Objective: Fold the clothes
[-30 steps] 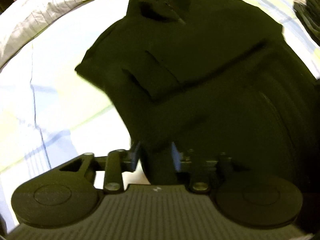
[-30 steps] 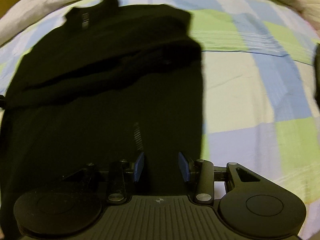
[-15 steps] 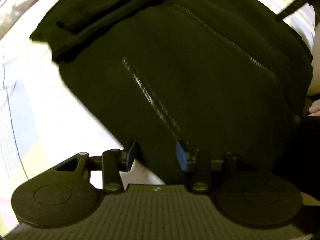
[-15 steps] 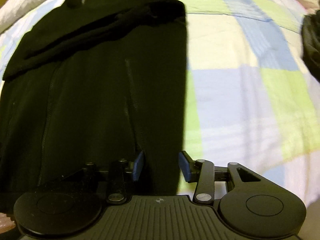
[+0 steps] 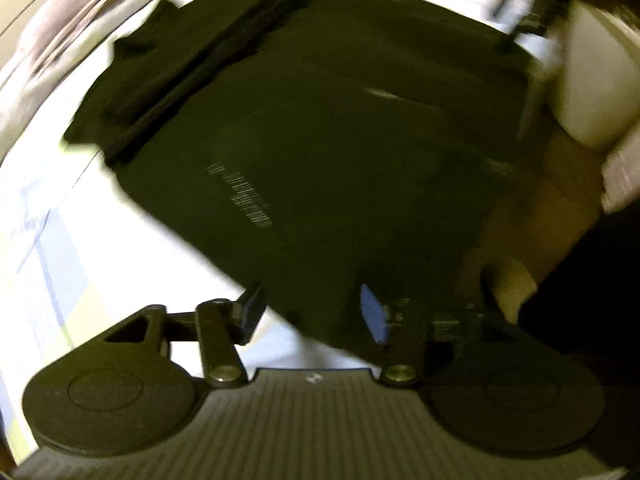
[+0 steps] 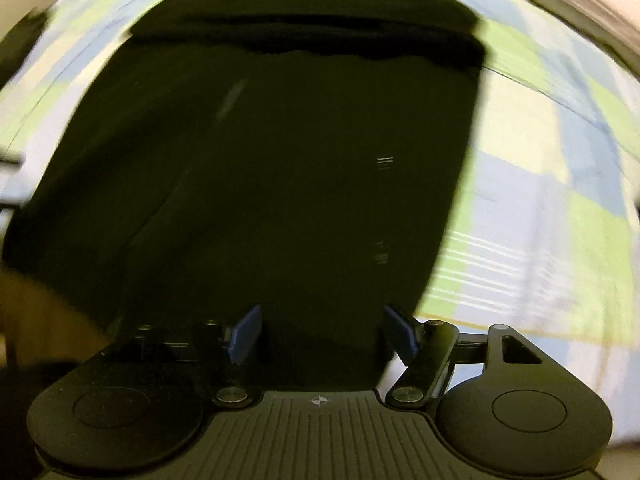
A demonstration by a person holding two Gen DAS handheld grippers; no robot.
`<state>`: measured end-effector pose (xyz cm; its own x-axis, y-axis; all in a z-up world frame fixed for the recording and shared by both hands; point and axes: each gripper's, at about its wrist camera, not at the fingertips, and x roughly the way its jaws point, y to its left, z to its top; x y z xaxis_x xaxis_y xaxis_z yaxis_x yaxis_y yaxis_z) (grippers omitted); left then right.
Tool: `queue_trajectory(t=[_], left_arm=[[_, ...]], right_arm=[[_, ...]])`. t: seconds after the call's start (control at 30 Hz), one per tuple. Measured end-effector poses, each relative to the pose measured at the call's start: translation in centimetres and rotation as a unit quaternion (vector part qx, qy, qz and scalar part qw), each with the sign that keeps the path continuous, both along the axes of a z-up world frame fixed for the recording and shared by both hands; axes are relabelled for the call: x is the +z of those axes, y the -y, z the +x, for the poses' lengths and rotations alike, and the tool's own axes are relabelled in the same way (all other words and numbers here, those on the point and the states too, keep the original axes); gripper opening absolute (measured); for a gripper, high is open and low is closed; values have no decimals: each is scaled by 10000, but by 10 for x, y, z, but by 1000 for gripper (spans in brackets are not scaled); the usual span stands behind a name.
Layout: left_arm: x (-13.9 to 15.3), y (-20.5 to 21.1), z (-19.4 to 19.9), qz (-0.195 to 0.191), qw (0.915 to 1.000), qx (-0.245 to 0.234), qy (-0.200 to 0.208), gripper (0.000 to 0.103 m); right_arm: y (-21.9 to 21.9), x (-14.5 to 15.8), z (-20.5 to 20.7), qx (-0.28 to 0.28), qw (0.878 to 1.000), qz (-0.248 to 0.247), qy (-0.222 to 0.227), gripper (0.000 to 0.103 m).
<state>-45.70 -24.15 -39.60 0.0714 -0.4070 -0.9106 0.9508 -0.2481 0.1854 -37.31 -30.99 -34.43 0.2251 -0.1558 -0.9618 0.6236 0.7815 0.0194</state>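
A black shirt (image 5: 320, 140) lies spread on the checked bedsheet (image 5: 48, 240), its sleeves folded across the chest and its collar at the far end. Its hem edge lies between the fingers of both grippers. My left gripper (image 5: 314, 314) is open at the shirt's lower left corner. In the right wrist view the shirt (image 6: 280, 160) fills the middle, and my right gripper (image 6: 324, 332) is open at its lower right corner. Both views are motion-blurred.
The blue, green and white checked sheet (image 6: 540, 220) lies bare to the right of the shirt. A white rounded object (image 5: 592, 80) and tan floor or bedside (image 5: 540, 220) show at the right of the left wrist view. Grey bedding (image 5: 48, 40) lies far left.
Both grippers have opened wider and drawn back toward the shirt's hem. The left wrist view has swung right, bringing the bedside into view.
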Motion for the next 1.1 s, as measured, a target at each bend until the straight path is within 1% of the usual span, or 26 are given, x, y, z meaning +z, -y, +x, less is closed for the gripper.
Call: queue_trajectory(t=[0.03,0.07,0.13,0.2,0.27,0.37,0.4,0.43,0.47,0.5,0.53,0.57,0.6,0.63,0.7,0.73,0.77,0.8,0.83,0.87,0.9,0.97,1.03,1.1], left_arm=[[-2,-3,-11,-8,9997,-206,122,59],[-9,-6,-22,37,9985,-439,336,65],[-23,-11,-42,128,9929,-902,762,66],[-37,-17,-63,218,9833,-1361,1186,67],[-50,-22,-81,302,9705,-1778,1600,67],[-67,-24,-86,363,9531,-2019,2227,67],[-70,-25,-87,383,9487,-2053,2374,67],[-70,-25,-87,400,9479,-2030,2424,66],[-70,-25,-87,418,9470,-2007,2474,55],[-68,-24,-86,447,9494,-1932,2434,38],[-63,-20,-83,495,9567,-1776,2255,34],[-59,-17,-80,542,9633,-1618,2074,27],[-54,-15,-78,582,9676,-1508,1939,15],[-50,-14,-76,619,9697,-1457,1860,10],[-39,-9,-73,664,9753,-1285,1670,5],[-32,-6,-69,657,9792,-1145,1543,4],[-24,-1,-62,609,9847,-901,1363,4],[-15,2,-53,535,9906,-553,1133,4],[-6,6,-42,459,9949,-180,884,4],[2,9,-28,374,9972,203,616,4],[9,13,-16,283,9975,528,373,4],[23,17,2,88,9956,938,0,4],[35,19,16,-68,9926,1181,-279,4],[45,21,26,-158,9907,1283,-430,4]], right_arm=[[-9,-2,3,241,9997,-8,9,70],[-18,-3,5,474,9989,-19,13,70],[-36,-4,8,836,9965,-68,33,70],[-54,-6,5,1090,9939,-120,78,70],[-59,-9,2,1225,9924,-100,99,70],[-76,-15,-10,1356,9906,-140,72,70],[-77,-18,-11,1388,9902,-167,57,70],[-77,-19,-13,1393,9901,-177,58,70],[-80,-20,-18,1386,9902,-179,64,70],[-80,-20,-18,1376,9903,-177,78,70],[-78,-20,-16,1366,9904,-173,98,70],[-79,-20,-20,1366,9904,-183,120,70],[-81,-19,-24,1378,9902,-203,139,70],[-83,-19,-24,1391,9899,-218,157,70],[-85,-18,-23,1426,9892,-258,216,70],[-86,-16,-24,1453,9886,-282,267,70],[-87,-14,-24,1479,9880,-306,318,70],[-88,-12,-25,1506,9874,-330,369,70],[-88,-10,-25,1532,9867,-354,420,70],[-91,-9,-23,1579,9855,-398,483,71],[-95,-7,-19,1648,9837,-457,558,71],[-104,-6,-8,1781,9801,-545,680,71],[-114,-8,4,1903,9766,-608,790,72],[-123,-13,17,2043,9727,-655,882,73]])
